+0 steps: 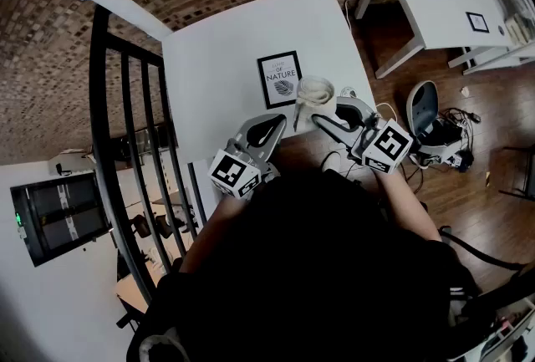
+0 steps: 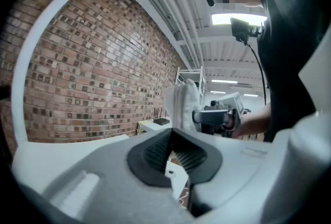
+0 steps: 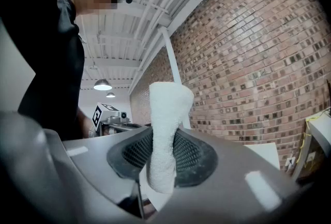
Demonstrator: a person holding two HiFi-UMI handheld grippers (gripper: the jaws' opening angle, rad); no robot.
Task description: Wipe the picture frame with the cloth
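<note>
Closest in, the right gripper [image 3: 163, 151] has its jaws clamped on a white terry cloth [image 3: 166, 114] rolled into a thick strip. The ribbed black pads [image 3: 194, 153] pinch the strip low down, so most of it stands free beyond the jaw tips. The left gripper [image 2: 173, 137] has its jaws closed together with nothing between them.

In the head view both grippers sit at the near edge of the white counter [image 1: 217, 59], left gripper [image 1: 263, 135] and right gripper [image 1: 347, 122] side by side. The cloth [image 1: 315, 93] hangs just beside the lower right corner of the black-framed picture print [image 1: 281, 79], which lies flat on the counter, face up. Whether cloth and frame touch cannot be determined. Wiping does not appear to have begun.

Hazards from this position:
- The frame lies loose on a smooth surface and nothing steadies it. A sideways stroke may push it along the counter rather than clean it.
- The long free end of the cloth may fold over under pressure, bringing the hard jaw tips onto the glazing.
- The pinch is narrow, so drag on the frame may pull the cloth out of the jaws.
</note>
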